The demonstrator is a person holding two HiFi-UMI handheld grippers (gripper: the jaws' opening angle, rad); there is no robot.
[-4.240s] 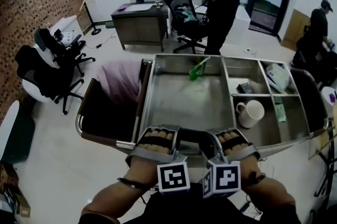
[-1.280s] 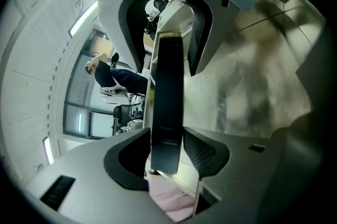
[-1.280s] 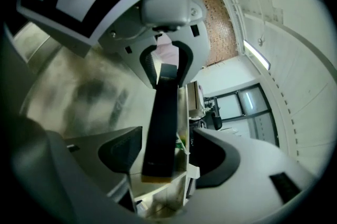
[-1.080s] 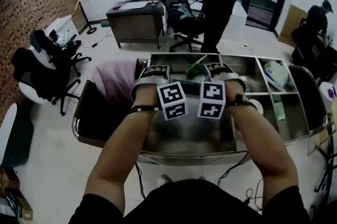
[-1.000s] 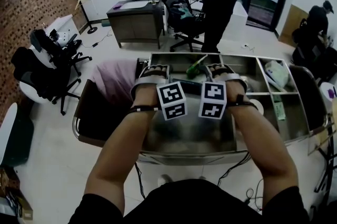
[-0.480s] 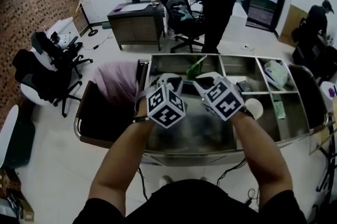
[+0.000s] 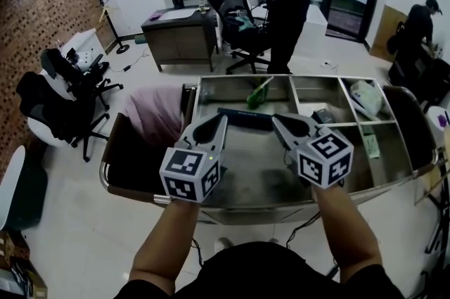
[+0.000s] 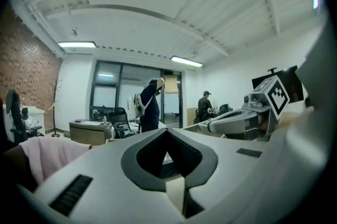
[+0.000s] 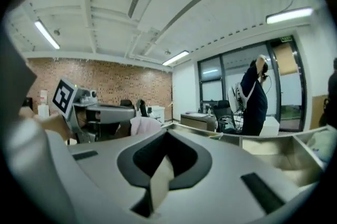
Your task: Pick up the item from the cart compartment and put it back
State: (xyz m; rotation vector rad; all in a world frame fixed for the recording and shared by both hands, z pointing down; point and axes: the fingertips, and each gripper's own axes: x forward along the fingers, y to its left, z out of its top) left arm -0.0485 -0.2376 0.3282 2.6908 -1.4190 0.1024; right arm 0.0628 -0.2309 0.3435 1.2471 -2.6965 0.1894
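**Both tools idle above the cart.** We hold the left gripper (image 7: 221, 122) and right gripper (image 7: 276, 121) side by side over the steel cart (image 7: 225, 84), at our 12 o'clock, tips angled toward each other. Both pairs of jaws are pressed together and grip nothing. Each gripper's own view shows only its closed pads, with the office beyond.

The green item (image 7: 258, 93) lies in the large compartment (image 7: 239, 150), at 12 o'clock from the tips. It rests against the far wall, clear of both tools.

At 2 o'clock from the grippers, the smaller compartments (image 7: 316, 90) hold a white bag (image 7: 367, 96), a dark box (image 7: 322, 115) and a green slip (image 7: 370, 145). A pink cloth (image 7: 155, 115) drapes at the cart's 9 o'clock side.

Beyond the cart at 12 o'clock, a person in black (image 7: 285, 2) stands with arms raised beside an office chair (image 7: 242, 30). A desk (image 7: 179, 30) sits at 11 o'clock and a second person (image 7: 415, 30) at 2 o'clock.
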